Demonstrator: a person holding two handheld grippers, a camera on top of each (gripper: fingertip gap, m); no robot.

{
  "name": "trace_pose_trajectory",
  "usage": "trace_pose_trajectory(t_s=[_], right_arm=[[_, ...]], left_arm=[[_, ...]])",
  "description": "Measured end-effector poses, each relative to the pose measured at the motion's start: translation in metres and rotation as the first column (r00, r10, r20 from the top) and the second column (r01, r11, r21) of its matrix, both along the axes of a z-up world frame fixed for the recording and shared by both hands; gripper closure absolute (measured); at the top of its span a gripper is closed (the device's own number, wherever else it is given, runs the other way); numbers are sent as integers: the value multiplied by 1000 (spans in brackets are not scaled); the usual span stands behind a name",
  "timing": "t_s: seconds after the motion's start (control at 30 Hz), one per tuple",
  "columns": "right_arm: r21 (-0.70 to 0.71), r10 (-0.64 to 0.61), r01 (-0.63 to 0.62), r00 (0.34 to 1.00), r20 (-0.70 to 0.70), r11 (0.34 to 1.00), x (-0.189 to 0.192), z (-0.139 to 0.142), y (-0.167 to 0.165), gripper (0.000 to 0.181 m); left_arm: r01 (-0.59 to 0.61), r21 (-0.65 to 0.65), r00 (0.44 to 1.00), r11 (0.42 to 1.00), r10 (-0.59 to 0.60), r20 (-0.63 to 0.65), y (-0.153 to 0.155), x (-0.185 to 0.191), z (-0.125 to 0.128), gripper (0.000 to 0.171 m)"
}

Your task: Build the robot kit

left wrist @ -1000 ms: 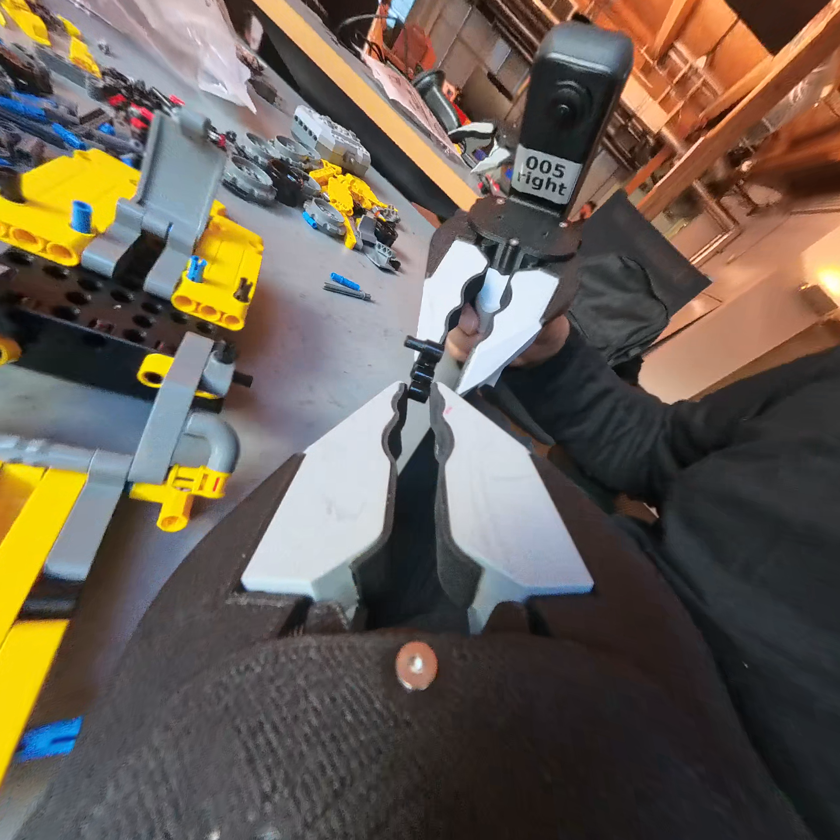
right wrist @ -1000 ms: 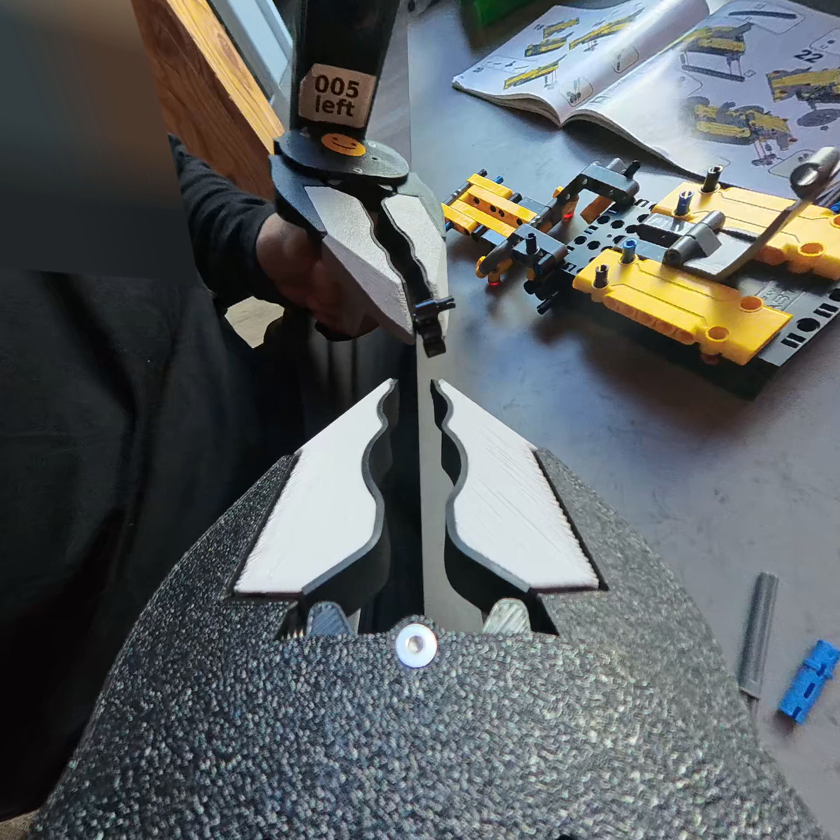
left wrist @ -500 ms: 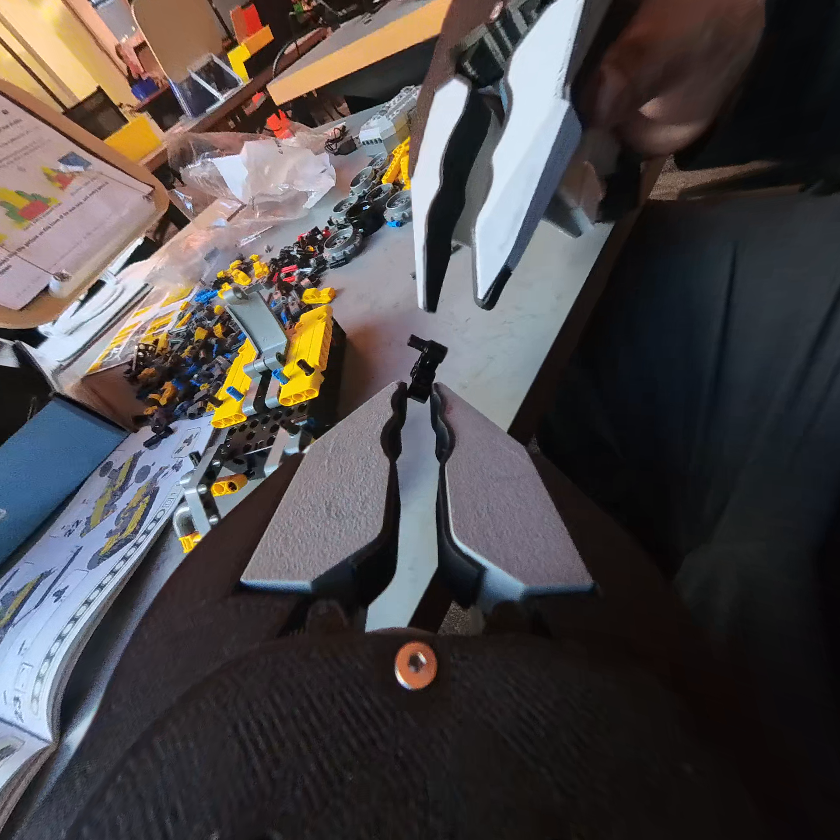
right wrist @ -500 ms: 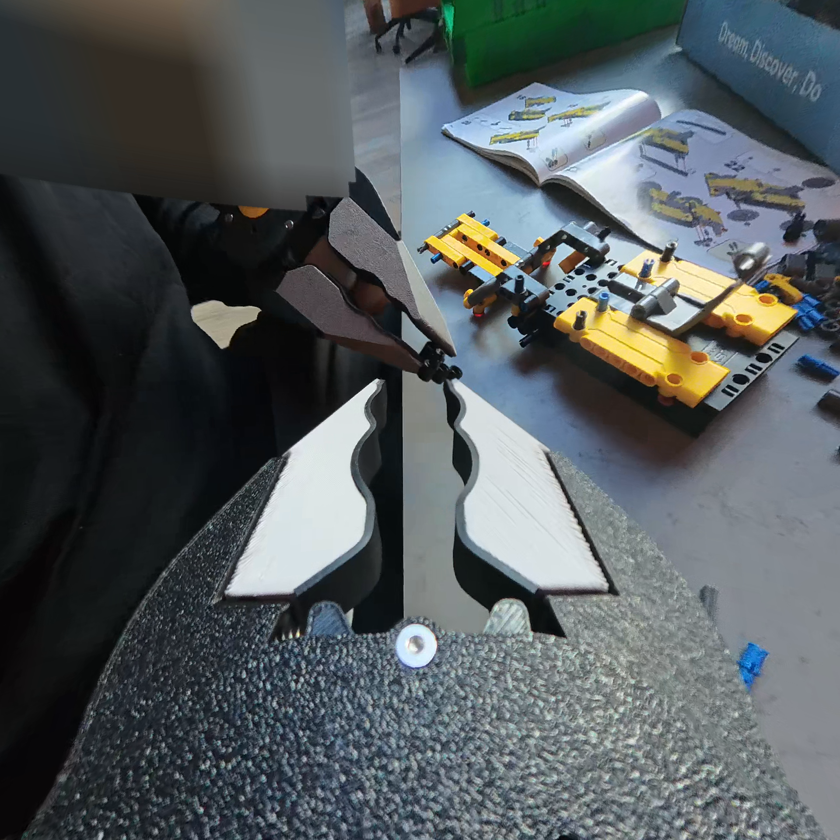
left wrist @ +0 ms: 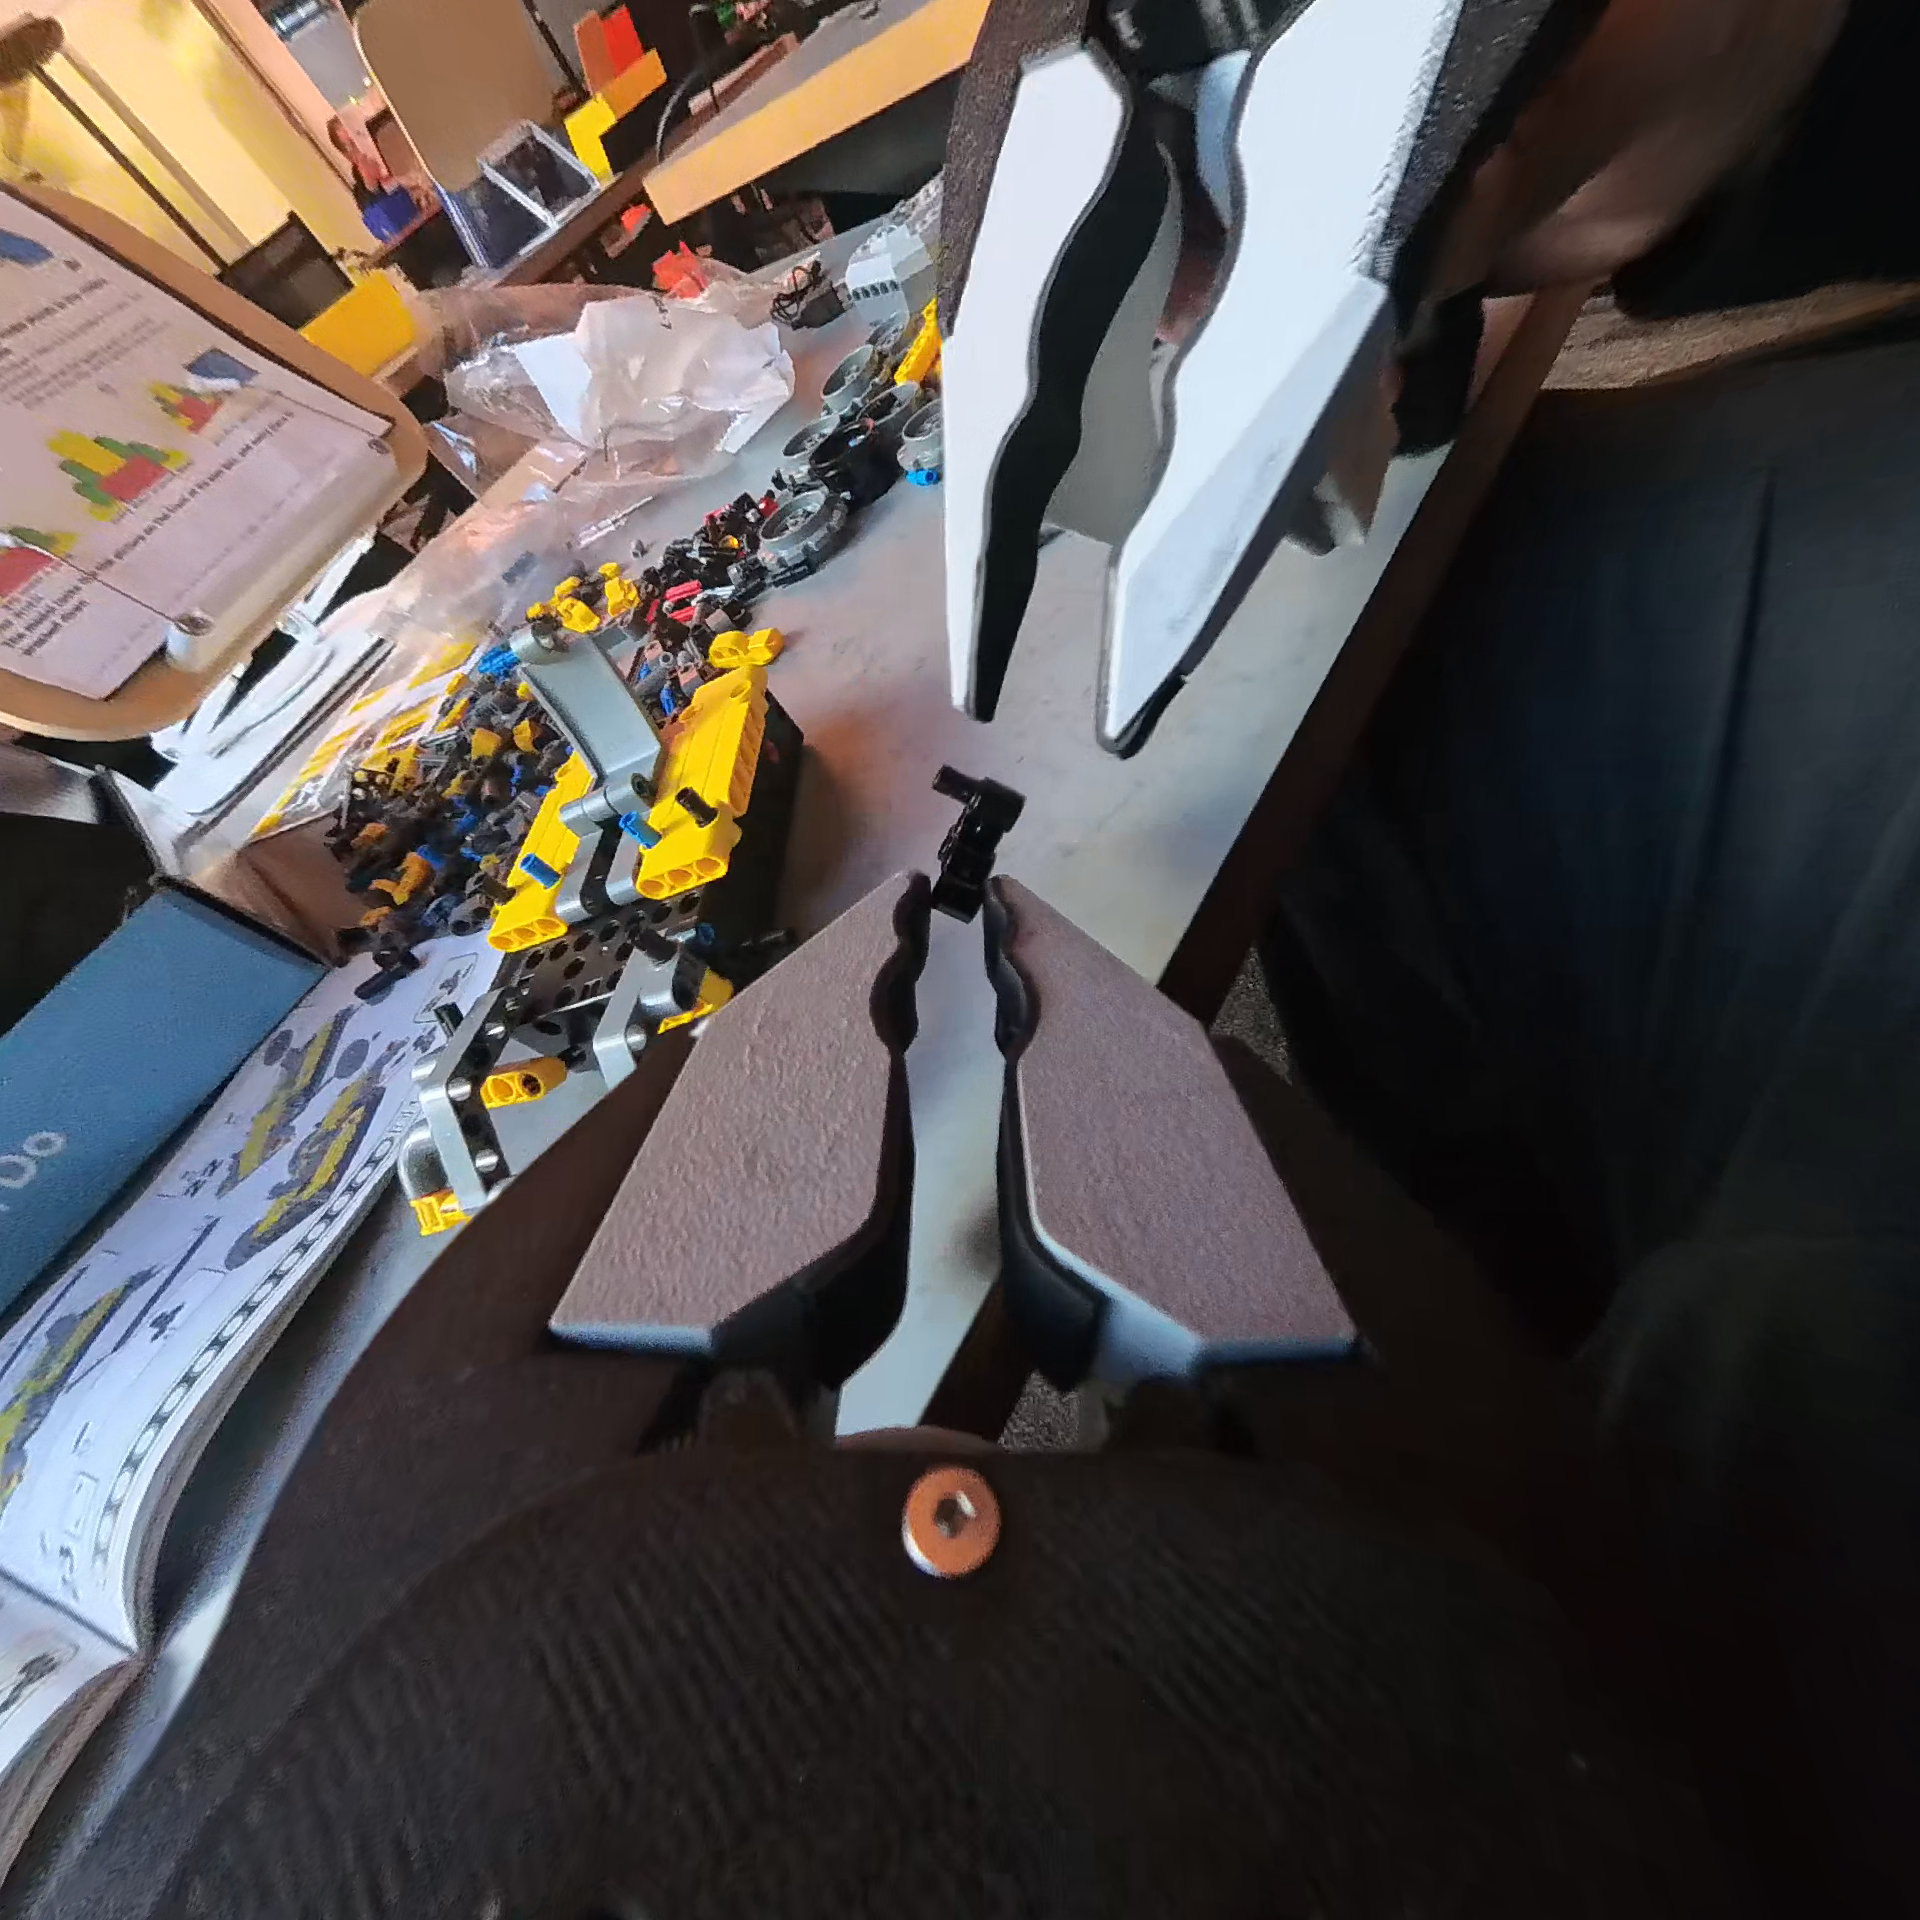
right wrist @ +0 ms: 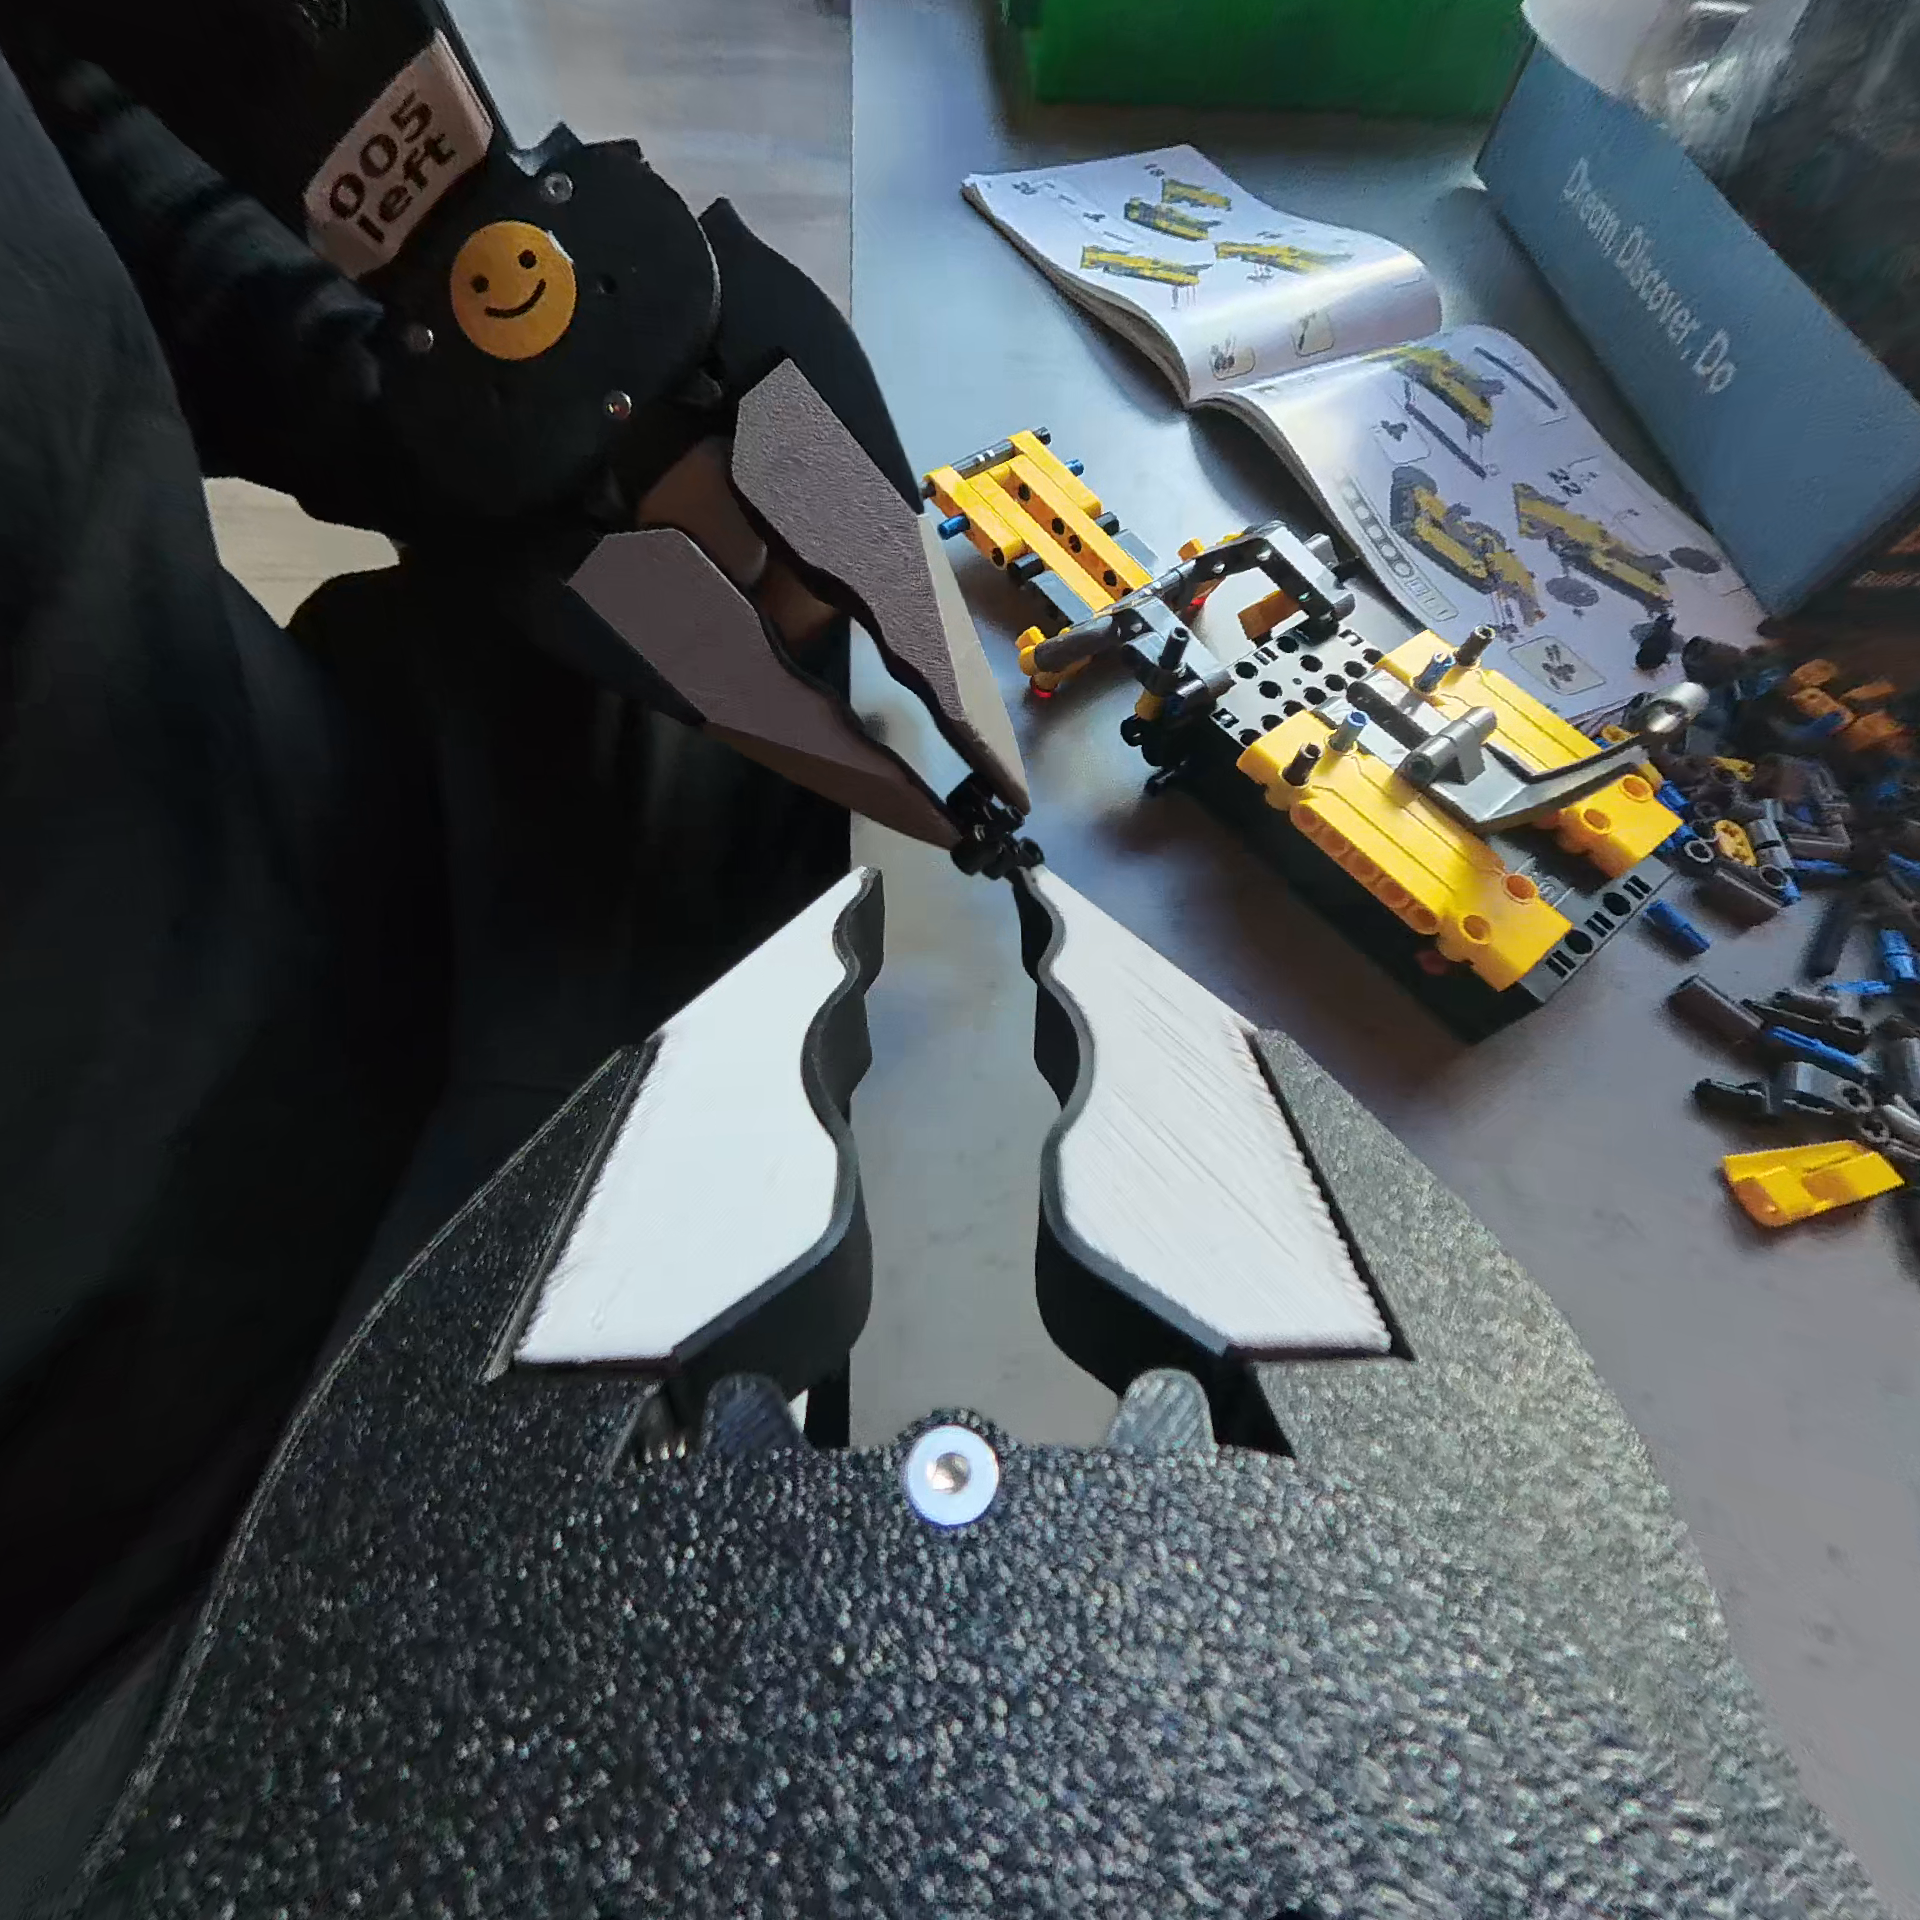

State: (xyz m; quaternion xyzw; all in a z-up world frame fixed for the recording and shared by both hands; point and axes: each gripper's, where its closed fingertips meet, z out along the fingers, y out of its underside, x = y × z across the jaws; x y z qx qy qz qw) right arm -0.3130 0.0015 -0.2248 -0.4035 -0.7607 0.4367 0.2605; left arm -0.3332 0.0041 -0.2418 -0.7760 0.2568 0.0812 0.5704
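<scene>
Black connector piece [left wrist: 971, 831] first: it's pinched at the very tips of your left gripper [left wrist: 956, 883], sticking out past them, off the surface near the table's near edge.

Widest out, the grey table [left wrist: 883, 707] runs ahead and to the left of that gripper. On it, left of the tips, sits the yellow and black model [left wrist: 644, 831], with an open instruction booklet [left wrist: 208, 1195] closer in on the same side and a blue box [left wrist: 104, 1049] beyond that. Past the model there's a heap of loose small parts [left wrist: 447, 790], and farther on a cluster of grey wheels [left wrist: 862, 436] beside a crumpled plastic bag [left wrist: 623, 364].

Now your right gripper [right wrist: 945, 878]: its fingers stand apart with nothing between them, pointed tip to tip at the left gripper. From its own camera the piece [right wrist: 992, 836] sits just off its right fingertip; the left wrist view shows a small gap there, so no contact.
</scene>
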Motion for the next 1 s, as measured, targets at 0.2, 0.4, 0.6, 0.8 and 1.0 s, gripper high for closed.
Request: trace_pose_trajectory(t_s=[0.2,0.4,0.6,0.8,1.0], right_arm=[[-38,-56,56,998,17,998,-5,1,8,155],[-82,-50,52,998,25,995,-6,3,6,155],[-85,-49,53,998,42,995,-6,0,6,155],[-83,-12,16,999,46,996,-3,-1,0,155],[-88,-7,9,1000,28,996,-2,2,-1,155]], left_arm=[[-24,-7,1000,1000,24,-2,0,-3,0,164],[-15,8,999,1000,15,-32,1,-2,0,164],[-13,9,999,1000,14,-53,1,0,-2,164],[7,44,993,999,-1,-119,0,2,1,164],[7,54,994,998,-1,-110,-1,1,4,164]])
